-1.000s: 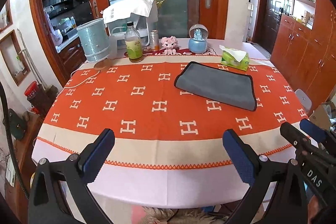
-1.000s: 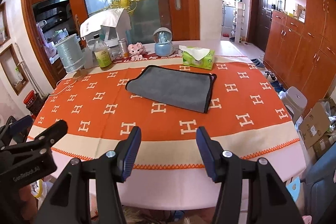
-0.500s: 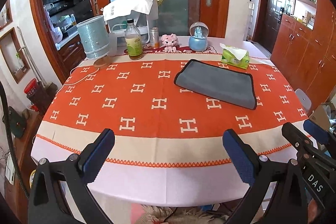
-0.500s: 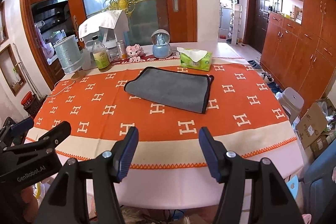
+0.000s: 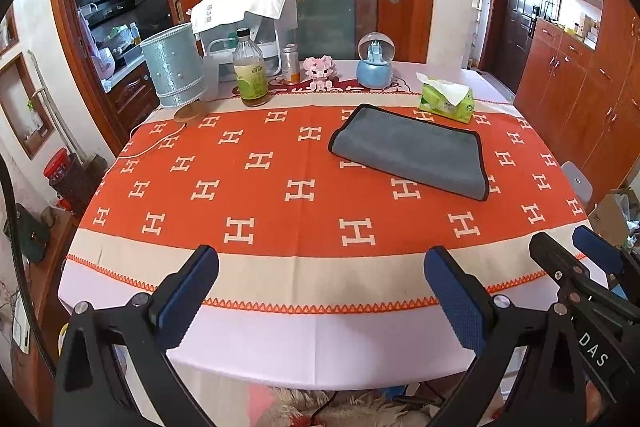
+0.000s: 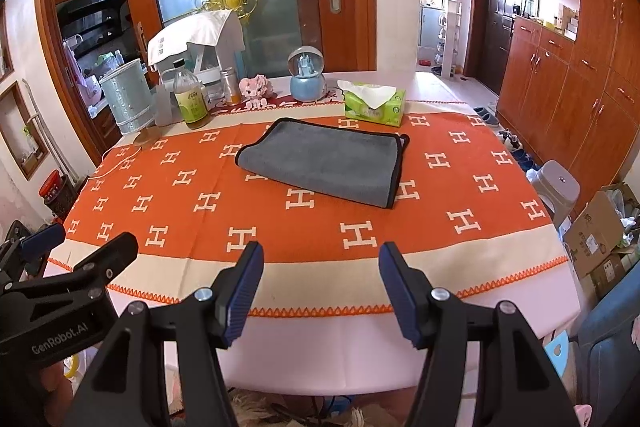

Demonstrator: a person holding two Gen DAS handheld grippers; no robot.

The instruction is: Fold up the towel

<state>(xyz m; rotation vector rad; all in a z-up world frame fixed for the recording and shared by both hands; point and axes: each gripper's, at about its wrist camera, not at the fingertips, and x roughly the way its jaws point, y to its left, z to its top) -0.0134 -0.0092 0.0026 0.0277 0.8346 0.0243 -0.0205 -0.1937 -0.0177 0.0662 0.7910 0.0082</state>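
A grey towel with black edging [image 5: 408, 151] lies folded flat on the orange patterned tablecloth [image 5: 256, 195], right of centre toward the far side; it also shows in the right wrist view [image 6: 324, 161]. My left gripper [image 5: 320, 267] is open and empty, held off the table's near edge. My right gripper [image 6: 320, 263] is open and empty, also off the near edge, well short of the towel. The right gripper shows at the right of the left view [image 5: 576, 263], and the left gripper shows at the left of the right view [image 6: 80, 247].
Along the far edge stand a pale blue lamp [image 5: 174, 71], a bottle [image 5: 250, 75], a small can [image 5: 291, 65], a pink toy [image 5: 319, 67], a snow globe [image 5: 375, 61] and a green tissue box [image 5: 446, 99]. Wooden cabinets [image 6: 560, 75] and a stool [image 6: 558, 187] are on the right.
Both grippers have drawn back and risen slightly from the table, so the table looks smaller and farther. The towel has not moved. Both stay open.
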